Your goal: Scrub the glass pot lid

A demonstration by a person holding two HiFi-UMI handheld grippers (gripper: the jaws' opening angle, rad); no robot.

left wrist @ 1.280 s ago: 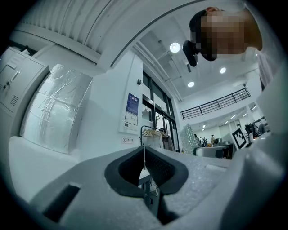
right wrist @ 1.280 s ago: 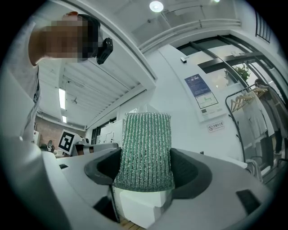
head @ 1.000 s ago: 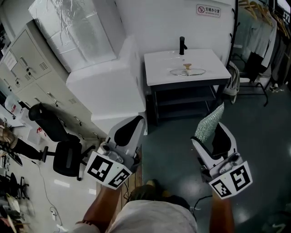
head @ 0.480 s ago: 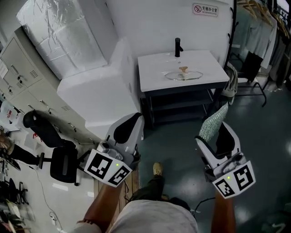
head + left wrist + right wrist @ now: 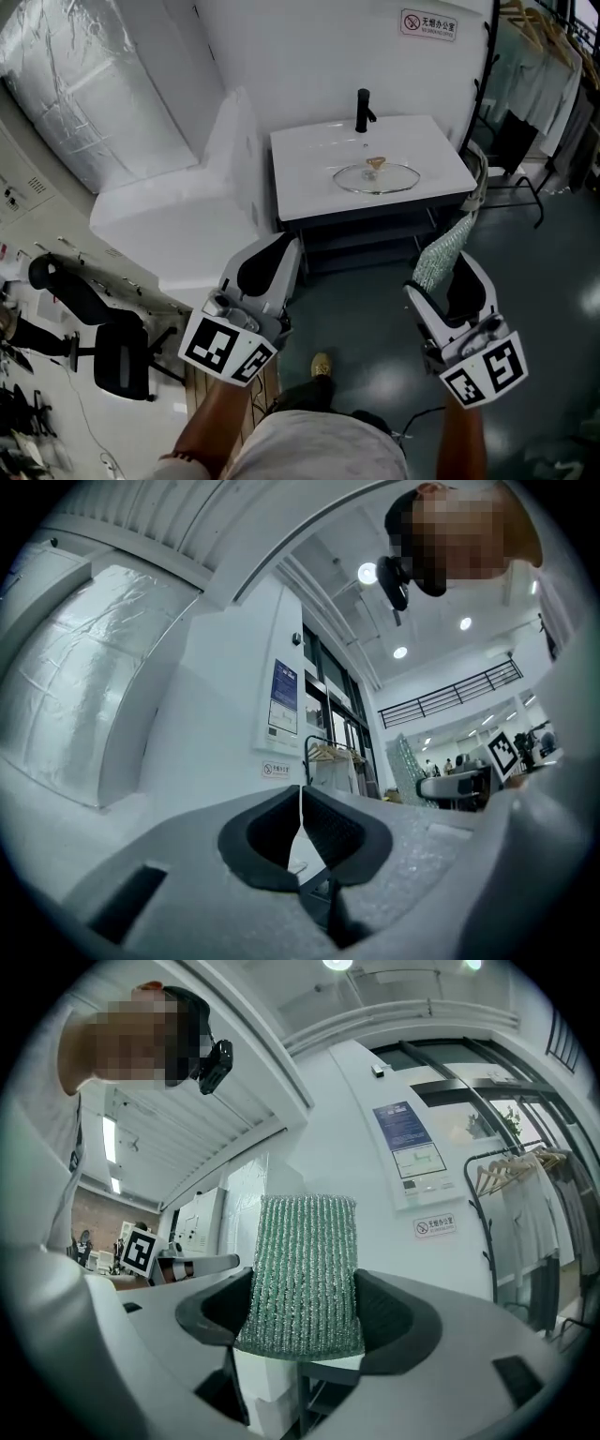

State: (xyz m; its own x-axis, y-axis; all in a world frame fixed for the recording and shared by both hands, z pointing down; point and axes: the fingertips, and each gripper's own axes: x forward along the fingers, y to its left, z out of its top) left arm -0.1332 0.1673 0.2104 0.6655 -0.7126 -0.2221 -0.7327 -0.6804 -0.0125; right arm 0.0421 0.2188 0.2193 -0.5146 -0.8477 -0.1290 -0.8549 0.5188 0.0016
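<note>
Lid position: the round clear glass pot lid (image 5: 377,178) is laid flat, its tan knob (image 5: 375,162) upward, on the white worktop (image 5: 305,173), at 6 o'clock of the black tap (image 5: 362,111).
Lid from the grippers: it is seen well apart from the 2 grippers, at 11 o'clock of the right gripper (image 5: 448,274) and at 1 o'clock of the left gripper (image 5: 269,265). Bare floor and the worktop's front edge lie between.
Long axis: none is offered, the lid being round. Only the knob marks its centre.
Nearer gripper: the right gripper is judged slightly nearer, and the scrubbing tool is carried by it.
Right gripper state: its jaws are clamped on a green ribbed scrubbing pad (image 5: 302,1274), which is held upright between them and rises past their tips.
Left gripper state: its jaws are brought together, with only a hairline slit left between the pads. Nothing is held.
Coming move: an advance toward 12 o'clock is judged to be needed before the pad can be laid on the glass.
Left gripper's part: it would have to be opened first if the lid is to be steadied by its knob or rim.
Risk: an unsteadied lid may well be pushed across the smooth worktop by the pad.
</note>
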